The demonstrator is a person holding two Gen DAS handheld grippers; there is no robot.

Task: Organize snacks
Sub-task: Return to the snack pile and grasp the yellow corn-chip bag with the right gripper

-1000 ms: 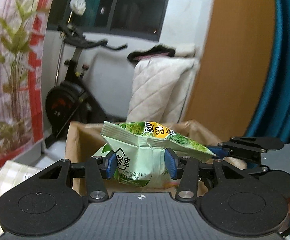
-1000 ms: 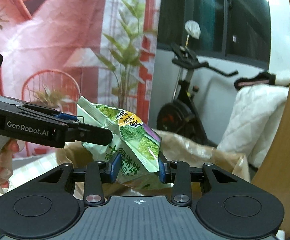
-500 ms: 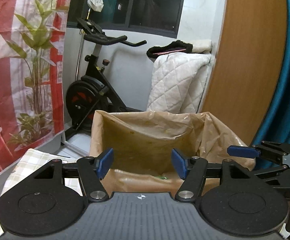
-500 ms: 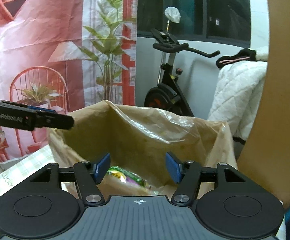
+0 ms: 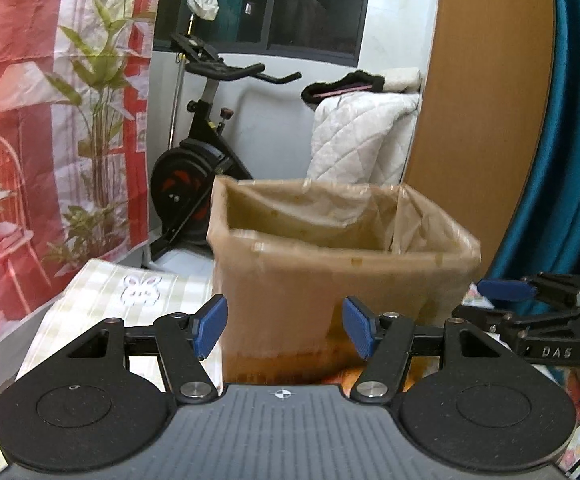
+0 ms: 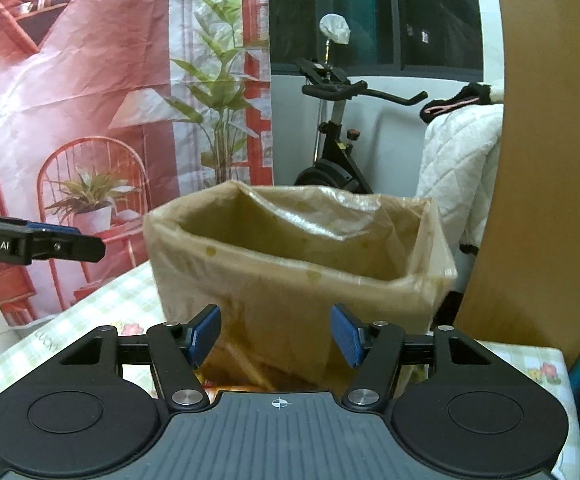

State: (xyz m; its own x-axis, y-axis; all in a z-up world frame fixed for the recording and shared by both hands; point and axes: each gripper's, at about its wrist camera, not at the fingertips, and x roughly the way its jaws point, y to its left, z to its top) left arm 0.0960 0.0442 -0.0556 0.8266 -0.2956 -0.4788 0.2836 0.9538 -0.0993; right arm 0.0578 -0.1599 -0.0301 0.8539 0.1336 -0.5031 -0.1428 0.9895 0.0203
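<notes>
Both grippers empty in front of the lined box

The left gripper (image 5: 283,330) and right gripper (image 6: 275,336) have just been opening; their blue ridged pads now stand apart with nothing between them. Ahead sits the box (image 5: 342,280), a squarish carton lined with thin, crinkled, translucent tan plastic folded over its rim, on a pale green checked tablecloth (image 5: 101,300). No snack packet can be made out inside from here. Behind stand a black exercise bike (image 6: 338,152) and a white quilted cover (image 5: 362,136).
</notes>
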